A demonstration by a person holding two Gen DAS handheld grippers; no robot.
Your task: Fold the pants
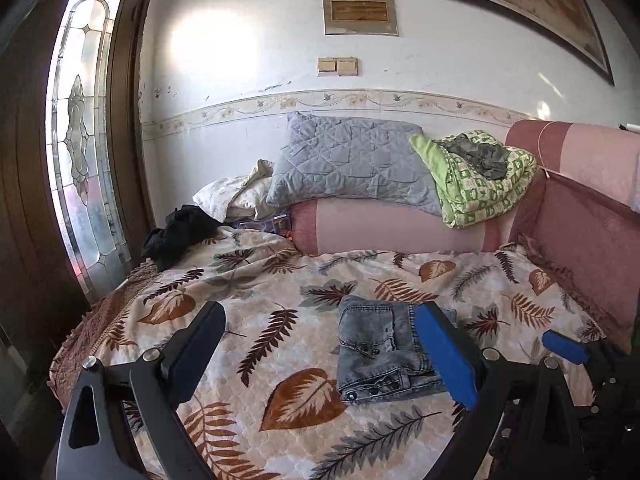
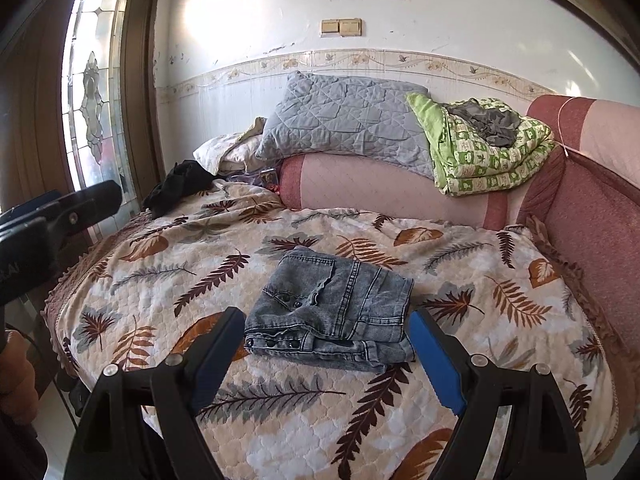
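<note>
The grey denim pants (image 1: pixel 380 352) lie folded into a small flat bundle on the leaf-patterned bedspread (image 1: pixel 280 292). They also show in the right wrist view (image 2: pixel 332 308), in the middle of the bedspread (image 2: pixel 320 420). My left gripper (image 1: pixel 320 316) is open and empty, held above the bed just short of the pants. My right gripper (image 2: pixel 326 320) is open and empty, its fingers on either side of the near edge of the bundle, above it. The right gripper's blue pad shows at the right of the left wrist view (image 1: pixel 566 346). The left gripper shows at the left of the right wrist view (image 2: pixel 60 216).
A pink bolster (image 1: pixel 400 228) lies at the bed's head, with a grey quilted pillow (image 1: pixel 352 164) and a folded green quilt (image 1: pixel 480 184) on it. Black clothing (image 1: pixel 180 232) lies at the far left corner. A pink sofa arm (image 1: pixel 580 208) bounds the right side. A glass door (image 1: pixel 80 140) stands left.
</note>
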